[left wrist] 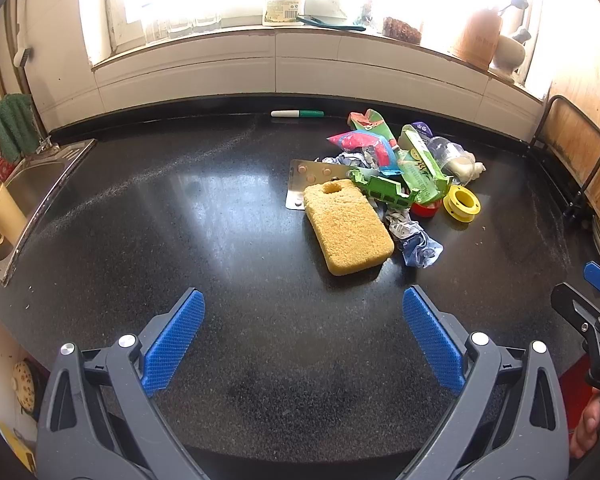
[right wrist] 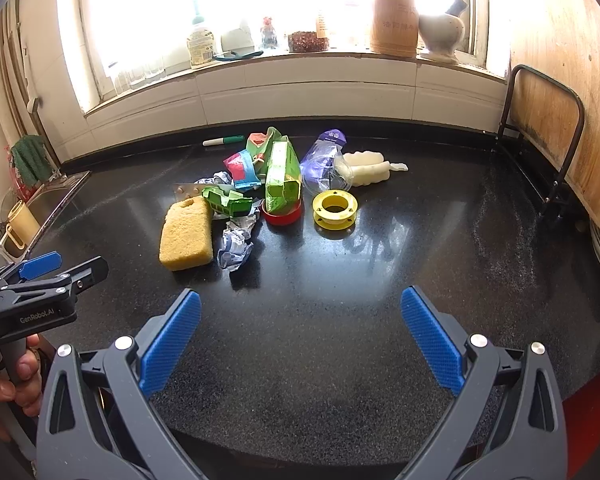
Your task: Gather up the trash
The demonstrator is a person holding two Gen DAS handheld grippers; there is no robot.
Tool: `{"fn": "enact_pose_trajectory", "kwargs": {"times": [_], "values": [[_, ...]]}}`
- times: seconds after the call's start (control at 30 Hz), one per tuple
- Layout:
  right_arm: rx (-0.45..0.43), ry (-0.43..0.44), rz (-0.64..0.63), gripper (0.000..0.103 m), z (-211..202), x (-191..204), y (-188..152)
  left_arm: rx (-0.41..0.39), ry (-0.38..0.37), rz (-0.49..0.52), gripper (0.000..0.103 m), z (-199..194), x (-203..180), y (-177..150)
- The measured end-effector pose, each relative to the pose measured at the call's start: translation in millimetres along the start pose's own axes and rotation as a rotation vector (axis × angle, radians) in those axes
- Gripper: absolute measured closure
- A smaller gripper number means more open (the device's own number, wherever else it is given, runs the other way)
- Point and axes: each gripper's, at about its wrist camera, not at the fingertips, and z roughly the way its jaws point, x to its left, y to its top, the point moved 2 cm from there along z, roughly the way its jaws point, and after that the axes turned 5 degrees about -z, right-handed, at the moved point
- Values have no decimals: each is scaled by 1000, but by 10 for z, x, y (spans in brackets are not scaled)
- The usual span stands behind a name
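**Both grippers wide and empty — trash heap ahead, nothing picked up yet**

Jaws: left gripper (left wrist: pixel 303 332) spread wide, nothing between the blue pads; right gripper (right wrist: pixel 301 332) likewise spread wide and empty. Both hover over bare black counter (right wrist: pixel 380 288), short of the pile.

Items, left to right in the right wrist view:

- Sink (right wrist: pixel 56 196) at the far left edge, a yellow mug (right wrist: pixel 18 222) standing in it. Not trash.
- Green marker (right wrist: pixel 224 141) by the back wall, apart from the pile.
- Yellow sponge (right wrist: pixel 186 234) — nearest item on the left side, lying flat, a hole near its far end.
- Blister pack (right wrist: pixel 188 189) behind the sponge, partly covered.
- Crumpled paper (right wrist: pixel 236 246) just beside the sponge, nearest the grippers.
- Torn green carton (right wrist: pixel 226 200), pink-and-blue wrapper (right wrist: pixel 242 168), tall green pouch (right wrist: pixel 282 178) leaning over a red lid (right wrist: pixel 282 216).
- Yellow spool (right wrist: pixel 334 208), flat, standing slightly clear of the heap.
- Clear plastic bag (right wrist: pixel 324 164) and white foam piece (right wrist: pixel 366 170) at the back right.

No bin is visible in either view.

Handling note: the step in hand appears to be the first approach. Best to start with loose outer pieces — crumpled paper or spool — closing the pads squarely across each, rather than digging into the overlapped middle, where one pull may scatter neighbours.
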Motion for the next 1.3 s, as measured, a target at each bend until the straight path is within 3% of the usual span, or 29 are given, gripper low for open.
{"fn": "enact_pose_trajectory", "kwargs": {"times": [0.53,0.7,0.93,1.1,1.2,1.3], "values": [[-14,7,-7,6,-19,-13,-35,21,-1,10,6,121,-11,-50],[28,-1,-61,6,450,-179,115,36,23,47,6,481,-143,48],[162,-11,-95,6,1423,-527,384,157,24,51,6,1200,-341,175],[244,9,-122,6,1830,-578,464,253,21,64,6,1379,-461,195],[256,36,-129,6,1918,-566,534,273,-21,16,6,1322,-444,253],[281,37,-125,6,2041,-569,588,315,31,-1,6,1450,-423,306]]}}
